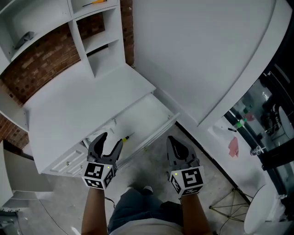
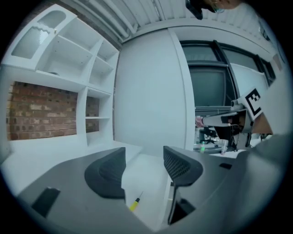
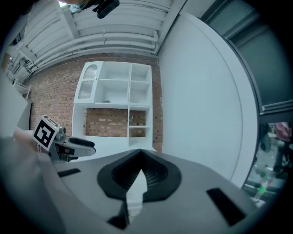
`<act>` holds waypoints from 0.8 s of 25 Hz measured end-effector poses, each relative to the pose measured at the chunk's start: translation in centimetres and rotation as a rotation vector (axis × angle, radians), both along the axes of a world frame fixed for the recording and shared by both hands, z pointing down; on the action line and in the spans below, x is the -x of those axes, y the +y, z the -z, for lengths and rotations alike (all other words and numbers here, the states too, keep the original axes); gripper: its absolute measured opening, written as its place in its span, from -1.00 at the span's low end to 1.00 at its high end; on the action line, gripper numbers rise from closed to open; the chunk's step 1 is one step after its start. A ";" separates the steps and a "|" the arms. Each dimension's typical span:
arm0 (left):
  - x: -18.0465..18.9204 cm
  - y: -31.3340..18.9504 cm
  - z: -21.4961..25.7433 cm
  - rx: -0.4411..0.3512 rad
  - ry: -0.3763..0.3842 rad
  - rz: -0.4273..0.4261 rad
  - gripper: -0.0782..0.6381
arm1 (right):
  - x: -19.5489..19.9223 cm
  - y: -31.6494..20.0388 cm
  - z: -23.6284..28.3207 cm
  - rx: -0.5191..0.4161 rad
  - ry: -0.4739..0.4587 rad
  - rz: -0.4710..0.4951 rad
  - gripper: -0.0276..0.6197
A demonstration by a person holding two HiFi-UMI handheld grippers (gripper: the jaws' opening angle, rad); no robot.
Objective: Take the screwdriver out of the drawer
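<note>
A small screwdriver (image 1: 125, 138) with a yellow handle lies in the open white drawer (image 1: 158, 120) of a white desk, near the drawer's front left. My left gripper (image 1: 111, 139) hovers just in front of it, open and holding nothing. In the left gripper view the screwdriver (image 2: 136, 201) shows low between the spread fingers (image 2: 107, 173), on the drawer floor (image 2: 149, 176). My right gripper (image 1: 175, 142) is shut and empty, in front of the drawer's right part. In the right gripper view its pads (image 3: 151, 171) meet at the tips of the right gripper (image 3: 139, 154).
White shelving (image 1: 94, 39) stands on the desk against a brick wall (image 1: 41, 59). A yellow item (image 1: 97, 2) lies on a high shelf. A curved white panel (image 1: 202, 55) rises at the right. A wire stand (image 1: 229, 204) sits on the floor.
</note>
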State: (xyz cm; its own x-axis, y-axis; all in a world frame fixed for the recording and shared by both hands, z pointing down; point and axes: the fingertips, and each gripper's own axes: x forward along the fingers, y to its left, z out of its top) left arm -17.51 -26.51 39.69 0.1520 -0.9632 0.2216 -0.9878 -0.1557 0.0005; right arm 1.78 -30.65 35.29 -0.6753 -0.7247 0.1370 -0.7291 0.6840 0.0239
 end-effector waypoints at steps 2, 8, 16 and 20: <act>0.3 -1.1 -1.3 0.036 -0.008 -0.013 -0.06 | 0.0 -1.1 -0.7 0.022 0.000 -0.009 -0.88; 2.1 -4.4 -7.0 0.189 -0.035 -0.072 -0.06 | 1.4 -4.5 -4.5 0.104 0.016 -0.045 -0.88; 4.2 -8.2 -17.0 0.407 -0.020 -0.154 -0.12 | 4.5 -7.1 -12.0 0.243 0.123 -0.032 -0.88; 4.3 -8.8 -22.0 0.528 -0.020 -0.208 -0.19 | 5.2 -7.3 -15.9 0.313 0.155 -0.041 -0.88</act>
